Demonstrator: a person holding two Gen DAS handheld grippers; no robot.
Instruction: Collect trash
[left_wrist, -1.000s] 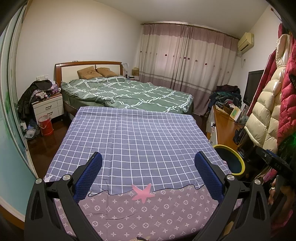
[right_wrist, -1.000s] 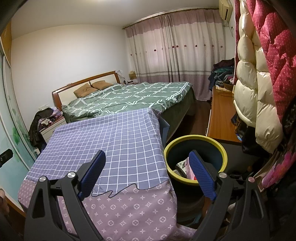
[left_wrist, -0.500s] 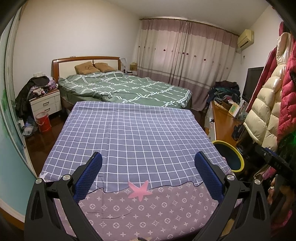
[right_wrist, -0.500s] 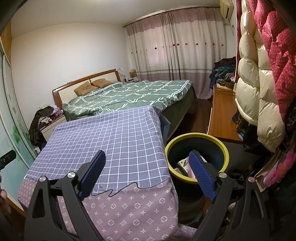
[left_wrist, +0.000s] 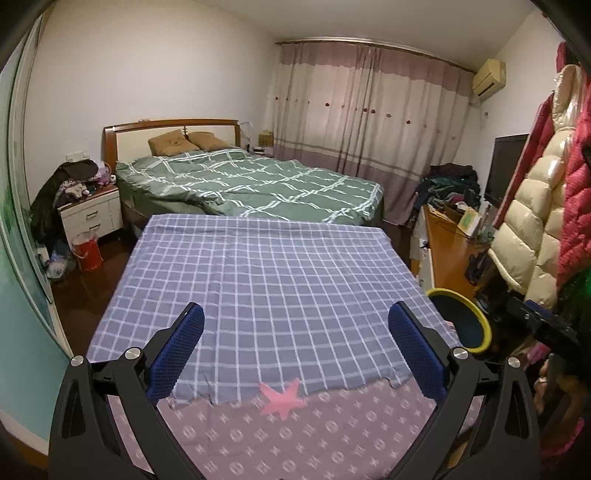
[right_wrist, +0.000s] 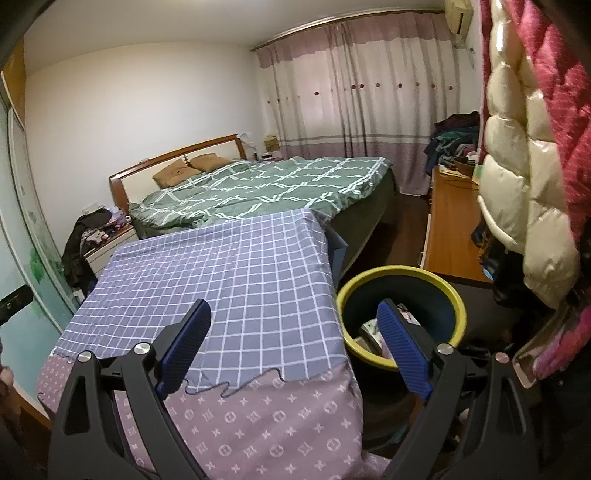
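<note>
Left tool (left_wrist: 295, 350): jaws spread wide, nothing held, hovering over near edge of tabletop (left_wrist: 280, 280), above pink star patch (left_wrist: 282, 398).
Right tool (right_wrist: 293, 347): jaws likewise wide, empty, straddling tabletop corner and bin (right_wrist: 402, 325); likely placed for drop or retrieval.
Bin on floor just beside tabletop's right edge, under right tool's right finger; trash scraps (right_wrist: 371, 330) inside.
No loose trash visible on checked cloth.
Beyond: green bed (left_wrist: 251, 184), curtain (left_wrist: 369, 110).

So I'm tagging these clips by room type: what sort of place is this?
A lived-in bedroom, most likely: a wooden-framed bed with a green checked duvet, a white bedside cabinet piled with clothes, and puffy winter coats hanging by a yellow-rimmed dark bin.
</note>
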